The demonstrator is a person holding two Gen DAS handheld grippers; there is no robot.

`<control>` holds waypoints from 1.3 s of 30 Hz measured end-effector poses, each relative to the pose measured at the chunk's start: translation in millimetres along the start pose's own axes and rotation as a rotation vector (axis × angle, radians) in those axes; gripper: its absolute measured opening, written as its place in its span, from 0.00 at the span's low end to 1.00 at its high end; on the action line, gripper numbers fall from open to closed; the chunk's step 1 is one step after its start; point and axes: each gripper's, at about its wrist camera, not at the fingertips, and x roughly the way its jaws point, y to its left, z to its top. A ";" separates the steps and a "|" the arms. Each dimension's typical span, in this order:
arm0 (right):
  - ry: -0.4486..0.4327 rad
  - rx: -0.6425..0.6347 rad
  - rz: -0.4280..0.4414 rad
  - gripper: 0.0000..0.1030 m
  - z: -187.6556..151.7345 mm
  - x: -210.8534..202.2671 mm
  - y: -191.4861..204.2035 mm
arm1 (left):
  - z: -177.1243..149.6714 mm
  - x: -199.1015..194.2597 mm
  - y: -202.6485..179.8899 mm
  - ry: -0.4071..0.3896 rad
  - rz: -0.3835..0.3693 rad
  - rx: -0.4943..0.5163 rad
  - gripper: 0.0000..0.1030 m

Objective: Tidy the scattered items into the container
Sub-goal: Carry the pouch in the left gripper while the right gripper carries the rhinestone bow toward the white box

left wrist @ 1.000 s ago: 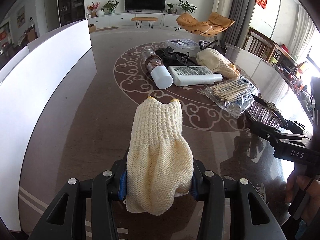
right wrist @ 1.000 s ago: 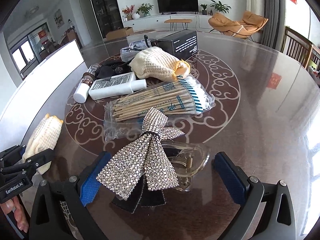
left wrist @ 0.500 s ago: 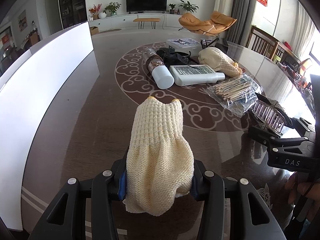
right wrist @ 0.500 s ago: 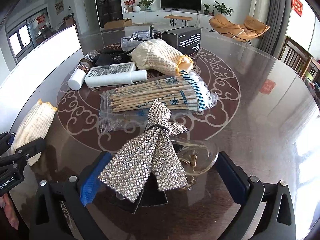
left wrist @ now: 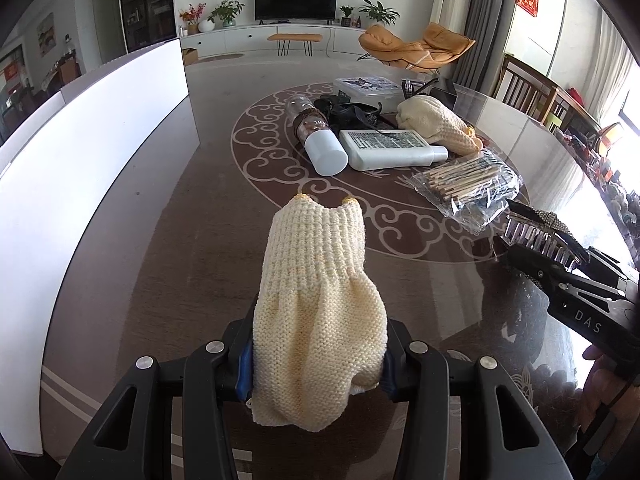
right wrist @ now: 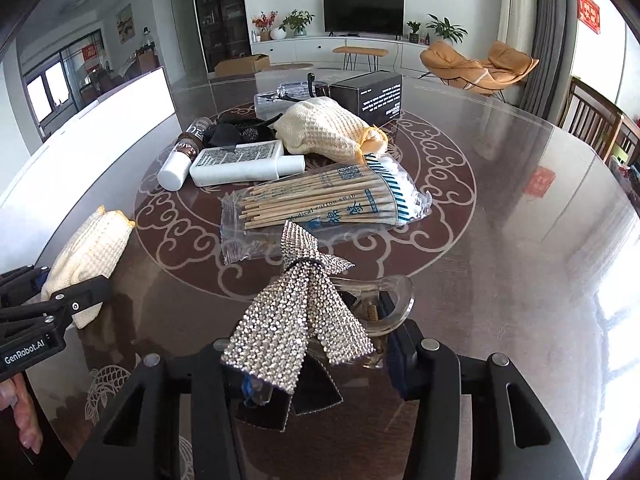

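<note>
1. While the left gripper (left wrist: 318, 354) squeezes a cream knitted glove (left wrist: 316, 300) between its blue pads, the glove's ribbed cuff points away over the dark surface (left wrist: 160, 280).
2. The right gripper (right wrist: 320, 364) is closing its jaws on a sparkly bow hair clip (right wrist: 298, 320), which sits between the pads with its clear claw on the right side.
3. In the left wrist view, the right gripper (left wrist: 532, 248) shows at the right edge with the clip's clear teeth sticking up.
4. In the right wrist view, the left gripper (right wrist: 52, 292) and its glove (right wrist: 88, 256) show at the left edge.
5. Just past the bow lies a clear bag of cotton swabs (right wrist: 324, 204) with wooden sticks.
6. Farther off, a flat white bottle (right wrist: 240, 162) lies on its side, and a brown bottle with a white cap (right wrist: 178, 164) lies just left of it.
7. A second cream glove (right wrist: 328, 128) rests behind the white bottle, next to some dark, tangled things (right wrist: 236, 132) that are hard to make out.
8. A black box (right wrist: 370, 96) stands at the far end of the pile.
9. A tall white wall of a container (left wrist: 88, 152) runs along the left side of the surface, well apart from the pile.
</note>
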 end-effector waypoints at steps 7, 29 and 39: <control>-0.180 0.000 0.031 0.48 -24.7 -46.3 -1.6 | -10.3 -27.9 -16.0 -0.048 -0.031 0.023 0.45; -0.177 0.064 0.179 0.48 -20.4 -60.6 0.0 | -17.1 -35.0 -45.1 -0.030 -0.058 0.036 0.45; -0.182 0.067 0.179 0.48 -18.6 -61.2 -1.3 | -18.0 -35.3 -43.7 -0.026 -0.063 0.024 0.45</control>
